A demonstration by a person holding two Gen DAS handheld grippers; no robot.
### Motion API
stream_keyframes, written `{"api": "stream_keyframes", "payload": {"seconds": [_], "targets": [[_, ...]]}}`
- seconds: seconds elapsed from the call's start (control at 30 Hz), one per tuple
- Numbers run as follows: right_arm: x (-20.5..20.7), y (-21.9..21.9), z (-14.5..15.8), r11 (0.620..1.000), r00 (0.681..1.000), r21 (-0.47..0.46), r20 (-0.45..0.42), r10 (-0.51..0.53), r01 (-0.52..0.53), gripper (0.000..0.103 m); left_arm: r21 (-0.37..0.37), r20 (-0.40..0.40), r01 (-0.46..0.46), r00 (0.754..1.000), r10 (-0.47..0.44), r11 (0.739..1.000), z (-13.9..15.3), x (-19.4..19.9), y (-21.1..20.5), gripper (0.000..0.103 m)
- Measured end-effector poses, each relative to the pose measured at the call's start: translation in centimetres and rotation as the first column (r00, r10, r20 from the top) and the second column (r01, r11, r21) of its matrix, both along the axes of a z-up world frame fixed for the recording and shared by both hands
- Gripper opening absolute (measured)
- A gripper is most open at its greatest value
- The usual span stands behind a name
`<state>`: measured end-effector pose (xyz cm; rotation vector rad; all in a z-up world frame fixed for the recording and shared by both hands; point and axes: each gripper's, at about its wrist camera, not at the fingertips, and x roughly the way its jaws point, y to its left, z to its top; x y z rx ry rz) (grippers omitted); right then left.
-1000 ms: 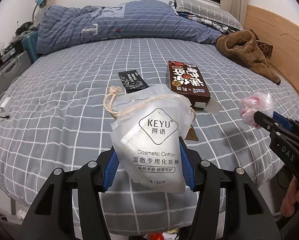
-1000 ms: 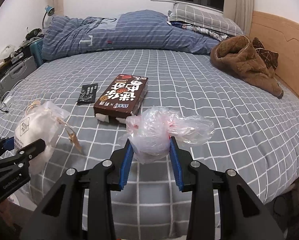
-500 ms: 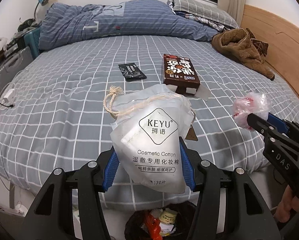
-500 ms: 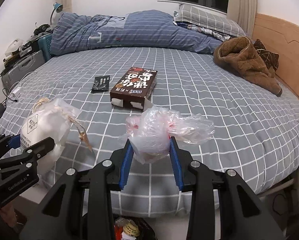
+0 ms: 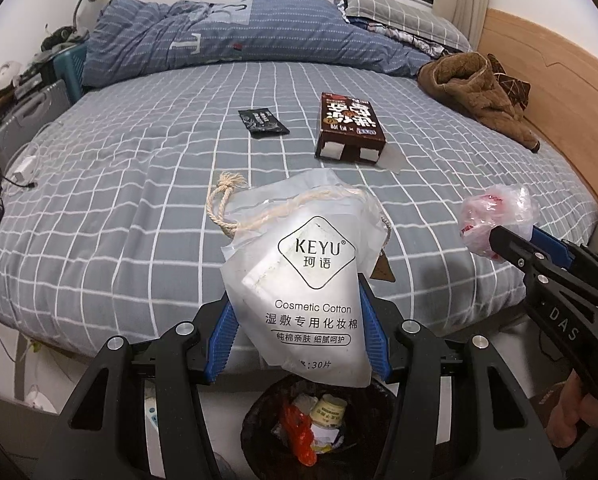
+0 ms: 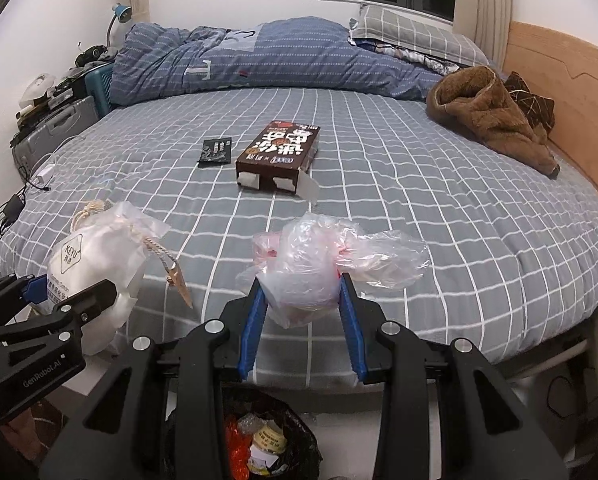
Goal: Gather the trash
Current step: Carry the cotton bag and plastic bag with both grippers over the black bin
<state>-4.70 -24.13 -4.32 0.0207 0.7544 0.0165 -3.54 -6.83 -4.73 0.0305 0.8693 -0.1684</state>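
Plastic fills both claws. The left claw is clamped on a white cotton-pad pouch, which stands upright between the blue pads with its drawstring end pointing far, toward the bed. The right claw is clamped on a crumpled clear bag, its loose tail trailing to the right.

What matters for the coming move is the trash bin: it sits on the floor at the near edge of the bed, straight below both loads. Seen from the left wrist, the pouch's lower edge hangs almost directly over the bin's dark mouth, so the left hand looks better lined up. The right hand's bag seems to hang slightly far of the bin.

On the bed farther off lie a brown box and, to its left, a black packet, neither yet collected.
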Motion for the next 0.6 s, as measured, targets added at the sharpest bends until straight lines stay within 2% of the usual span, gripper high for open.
{"api": "stream_keyframes", "payload": {"seconds": [0.6], "targets": [[-4.8,0.1,-0.8,1.000,0.999,0.013,-0.039,0.002,-0.002,0.035,0.020,-0.033,0.012,0.999,-0.011,1.000,-1.1,-6.1,0.0,0.053]]}}
